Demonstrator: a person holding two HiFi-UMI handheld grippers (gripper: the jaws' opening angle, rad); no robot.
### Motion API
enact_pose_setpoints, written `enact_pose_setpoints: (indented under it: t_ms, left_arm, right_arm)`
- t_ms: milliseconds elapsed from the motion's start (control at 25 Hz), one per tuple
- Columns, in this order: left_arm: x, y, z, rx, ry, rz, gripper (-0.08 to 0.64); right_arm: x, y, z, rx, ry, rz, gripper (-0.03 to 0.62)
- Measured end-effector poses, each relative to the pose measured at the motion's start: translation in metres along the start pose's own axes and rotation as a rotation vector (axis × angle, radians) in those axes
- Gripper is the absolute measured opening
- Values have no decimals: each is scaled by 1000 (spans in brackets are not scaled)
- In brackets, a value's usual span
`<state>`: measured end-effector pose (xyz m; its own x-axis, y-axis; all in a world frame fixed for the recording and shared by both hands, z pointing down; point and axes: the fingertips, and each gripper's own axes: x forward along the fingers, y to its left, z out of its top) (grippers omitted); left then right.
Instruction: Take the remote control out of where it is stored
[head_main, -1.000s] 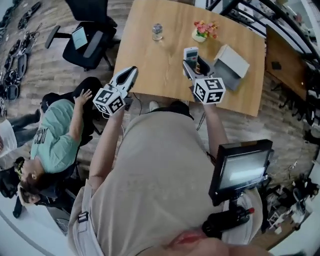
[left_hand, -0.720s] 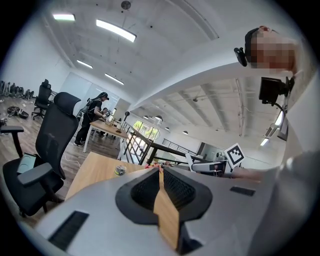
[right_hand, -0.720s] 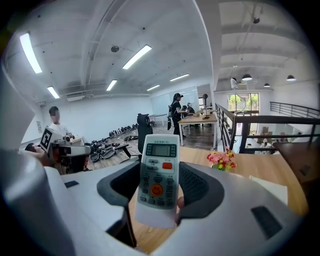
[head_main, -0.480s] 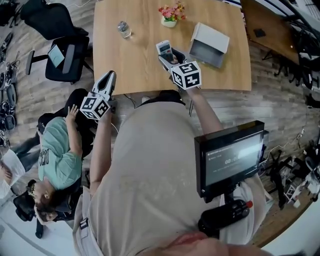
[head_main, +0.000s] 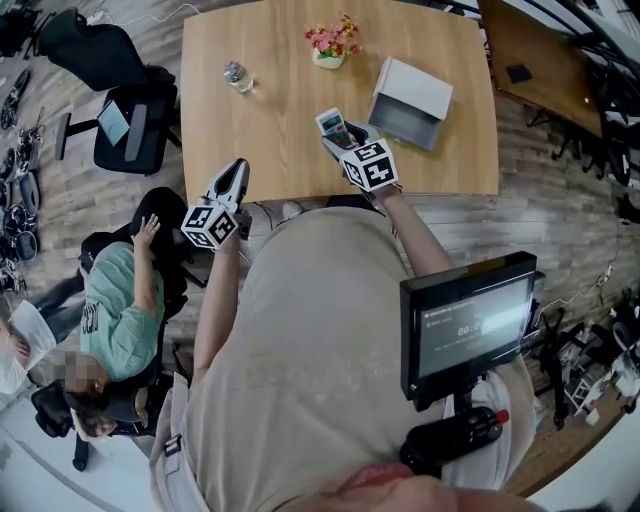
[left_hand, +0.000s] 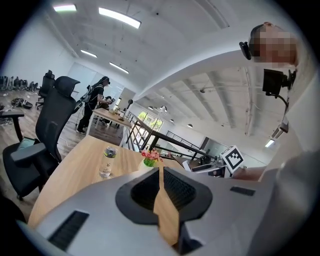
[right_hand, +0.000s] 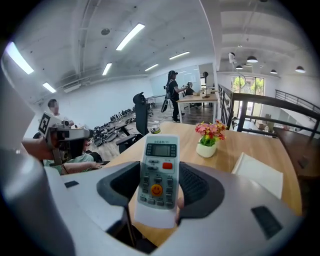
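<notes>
Head view: person stands at the near edge of the wooden table (head_main: 270, 130), one gripper per hand. The right gripper (head_main: 340, 140) is out over that near edge w/ the remote control (head_main: 331, 126) clamped in its jaws, display end poking fwd, apparently clear of the tabletop. The open box (head_main: 410, 100) sits just beyond and to the right, apart from the remote. It's prob. where the remote was stored, so the take-out looks done or nearly so. The left gripper (head_main: 237, 172) hangs off the table's near-left edge and carries nothing, likely kept aside so it doesn't crowd the working hand. Flower pot (head_main: 333, 45) & water bottle (head_main: 236, 77) stand at the far side. A seated person (head_main: 120, 310) is at left, off the table. Left gripper view: jaws closed tip to tip, nothing btwn them. Only table wood shows thru the slit below the tips. It's aimed across the table toward bottle & flowers, w/ nothing close enough to be a target. Right gripper view: pads press both long sides of the remote's lower half, buttons facing the camera, screen end free. The side-on hold keeps the flat body from twisting, and gripping low leaves most of its length out front, handy for setting it down. The box lies off to the right on the table.
</notes>
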<state>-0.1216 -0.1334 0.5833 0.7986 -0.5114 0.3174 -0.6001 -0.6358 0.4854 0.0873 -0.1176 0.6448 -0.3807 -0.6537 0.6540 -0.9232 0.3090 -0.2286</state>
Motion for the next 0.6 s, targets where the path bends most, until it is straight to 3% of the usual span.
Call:
enact_pose_setpoints:
  t_ms: [320,600]
  left_arm:
    - [11,-15,-11,3,14,13,8]
    - [21,-8,-31,14,51,79,8]
  right_arm:
    - [12,-19,-27,-18,68,9,252]
    - [40,-37,-58,-8,125,20,252]
